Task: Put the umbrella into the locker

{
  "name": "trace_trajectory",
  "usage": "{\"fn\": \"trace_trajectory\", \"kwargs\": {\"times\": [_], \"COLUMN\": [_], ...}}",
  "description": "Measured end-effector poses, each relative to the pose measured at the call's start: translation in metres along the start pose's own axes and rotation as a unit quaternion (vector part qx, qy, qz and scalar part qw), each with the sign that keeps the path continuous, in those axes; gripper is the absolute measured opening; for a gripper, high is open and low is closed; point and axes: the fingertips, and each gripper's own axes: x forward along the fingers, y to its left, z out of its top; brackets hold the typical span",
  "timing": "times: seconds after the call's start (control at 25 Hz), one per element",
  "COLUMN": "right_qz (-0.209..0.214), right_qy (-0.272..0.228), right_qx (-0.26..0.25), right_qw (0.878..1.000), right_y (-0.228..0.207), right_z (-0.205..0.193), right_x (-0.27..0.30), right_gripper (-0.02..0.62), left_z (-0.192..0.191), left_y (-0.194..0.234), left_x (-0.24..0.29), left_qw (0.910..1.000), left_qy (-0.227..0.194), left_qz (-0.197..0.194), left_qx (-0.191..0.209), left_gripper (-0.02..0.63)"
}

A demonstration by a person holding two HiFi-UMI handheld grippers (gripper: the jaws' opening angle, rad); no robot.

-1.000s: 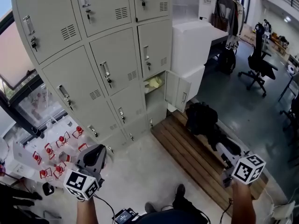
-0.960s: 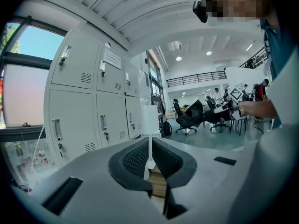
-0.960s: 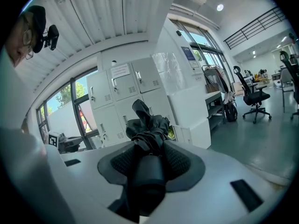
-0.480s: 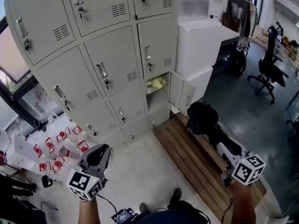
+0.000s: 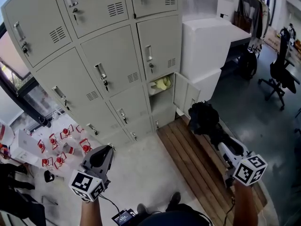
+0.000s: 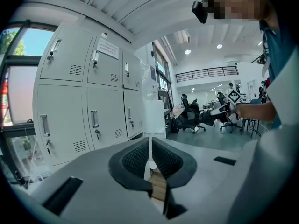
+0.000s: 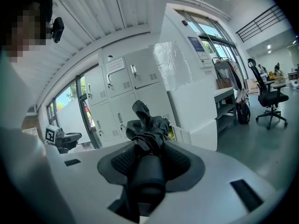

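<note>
A folded black umbrella (image 5: 204, 119) sticks out forward from my right gripper (image 5: 222, 144), which is shut on its handle (image 7: 147, 171); the bunched canopy (image 7: 147, 125) stands just past the jaws. The grey locker wall (image 5: 94, 55) has one low door (image 5: 184, 94) swung open, and something yellow (image 5: 162, 83) lies in that compartment. The umbrella's tip is below and right of the opening, apart from it. My left gripper (image 5: 106, 150) hovers low at the left with its jaws shut (image 6: 150, 155) and nothing between them.
A slatted wooden bench (image 5: 188, 161) runs along the floor below the umbrella. A white cabinet (image 5: 207, 46) stands right of the lockers. Red-and-white items (image 5: 61, 140) litter the floor at the left. An office chair (image 5: 282, 74) is at the far right, and the person's shoes (image 5: 174, 200) show at the bottom.
Both grippers and the view have come nearer to the lockers; the open compartment now sits a little lower and further right in the head view. The grip on the umbrella is unchanged.
</note>
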Motion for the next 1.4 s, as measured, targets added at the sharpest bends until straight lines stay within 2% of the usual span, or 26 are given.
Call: {"fn": "trace_trajectory", "kwargs": {"times": [0.36, 0.64, 0.88, 1.12, 1.4], "right_qz": [0.024, 0.022, 0.006, -0.021, -0.049], "right_qy": [0.005, 0.009, 0.004, -0.010, -0.025], "right_qx": [-0.008, -0.010, -0.005, 0.011, 0.016], "right_qw": [1.000, 1.000, 1.000, 1.000, 0.998], "right_y": [-0.028, -0.031, -0.018, 0.004, 0.013], "right_z": [0.017, 0.016, 0.016, 0.027, 0.034], "right_x": [0.014, 0.040, 0.063, 0.071, 0.088], "right_gripper": [0.180, 0.181, 0.181, 0.181, 0.181], "left_z": [0.009, 0.001, -0.009, 0.005, 0.011], "left_y": [-0.020, -0.011, 0.011, 0.037, 0.059], "left_x": [0.019, 0.030, 0.056, 0.083, 0.109], "left_qw": [0.9999, 0.9998, 0.9998, 0.9980, 0.9941], "left_qy": [-0.001, 0.006, -0.002, -0.018, -0.027], "left_qz": [0.016, 0.017, -0.018, -0.059, -0.105], "left_qx": [0.001, -0.010, -0.012, -0.017, -0.003], "left_gripper": [0.035, 0.035, 0.035, 0.032, 0.032]}}
